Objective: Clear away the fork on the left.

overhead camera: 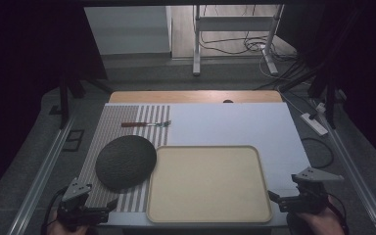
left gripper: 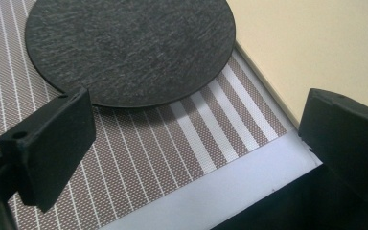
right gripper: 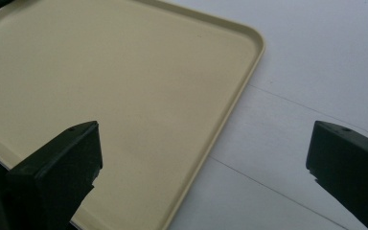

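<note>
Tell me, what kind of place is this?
Probably a lab recording booth: dark curtains around a table, loose cables on the floor behind, and a staged tray, plate and fork.

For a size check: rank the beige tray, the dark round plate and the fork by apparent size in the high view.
1. beige tray, largest.
2. dark round plate, clearly smaller.
3. fork, smallest; it lies farther from the camera, but the gap is too wide to matter.
</note>
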`<state>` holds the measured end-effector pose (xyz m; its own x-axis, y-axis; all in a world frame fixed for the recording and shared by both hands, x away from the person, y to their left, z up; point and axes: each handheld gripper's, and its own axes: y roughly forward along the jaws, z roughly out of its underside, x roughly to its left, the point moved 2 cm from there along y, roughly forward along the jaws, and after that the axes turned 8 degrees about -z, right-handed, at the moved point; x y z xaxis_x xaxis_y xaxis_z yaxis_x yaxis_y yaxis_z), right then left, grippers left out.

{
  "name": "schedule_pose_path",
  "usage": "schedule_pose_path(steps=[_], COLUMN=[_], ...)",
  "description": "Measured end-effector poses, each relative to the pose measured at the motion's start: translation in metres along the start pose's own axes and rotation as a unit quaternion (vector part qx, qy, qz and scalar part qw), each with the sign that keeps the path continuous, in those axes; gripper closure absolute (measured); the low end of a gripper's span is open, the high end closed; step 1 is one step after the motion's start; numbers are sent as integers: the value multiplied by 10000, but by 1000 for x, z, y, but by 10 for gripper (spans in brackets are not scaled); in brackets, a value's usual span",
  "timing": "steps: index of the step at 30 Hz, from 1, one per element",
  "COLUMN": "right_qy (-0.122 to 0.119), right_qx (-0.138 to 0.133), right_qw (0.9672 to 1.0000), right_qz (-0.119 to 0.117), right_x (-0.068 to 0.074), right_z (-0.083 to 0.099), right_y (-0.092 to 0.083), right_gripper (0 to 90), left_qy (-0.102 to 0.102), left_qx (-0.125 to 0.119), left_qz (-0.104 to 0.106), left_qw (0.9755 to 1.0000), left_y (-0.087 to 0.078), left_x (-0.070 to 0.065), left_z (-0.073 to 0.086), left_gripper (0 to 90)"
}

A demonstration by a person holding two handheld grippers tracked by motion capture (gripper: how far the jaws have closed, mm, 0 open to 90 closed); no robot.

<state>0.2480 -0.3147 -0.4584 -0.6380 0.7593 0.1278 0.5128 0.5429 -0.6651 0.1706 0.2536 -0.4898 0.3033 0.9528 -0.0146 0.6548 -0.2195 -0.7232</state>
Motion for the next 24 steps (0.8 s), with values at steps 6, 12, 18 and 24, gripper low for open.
schedule_pose_path(steps=[6, 12, 18, 24], right_qy=[12, 14, 27, 25], right_qx=[-10, 4, 8, 8], right_qw=[10000, 10000, 10000, 10000], right_qz=[-37, -72, -72, -84], right_x=[0, 0, -1, 0], right_z=[0, 0, 0, 0], right_y=[0, 0, 0, 0], right_gripper=[0, 0, 0, 0], left_qy=[-86, -109, -90, -62], left_qx=[2, 21, 46, 9], left_qz=[96, 165, 192, 239], left_qw=[9999, 9998, 9998, 9997], left_y=[0, 1, 1, 0], left_x=[2, 3, 3, 3], left_z=[0, 0, 0, 0], left_gripper=[11, 13, 13, 10])
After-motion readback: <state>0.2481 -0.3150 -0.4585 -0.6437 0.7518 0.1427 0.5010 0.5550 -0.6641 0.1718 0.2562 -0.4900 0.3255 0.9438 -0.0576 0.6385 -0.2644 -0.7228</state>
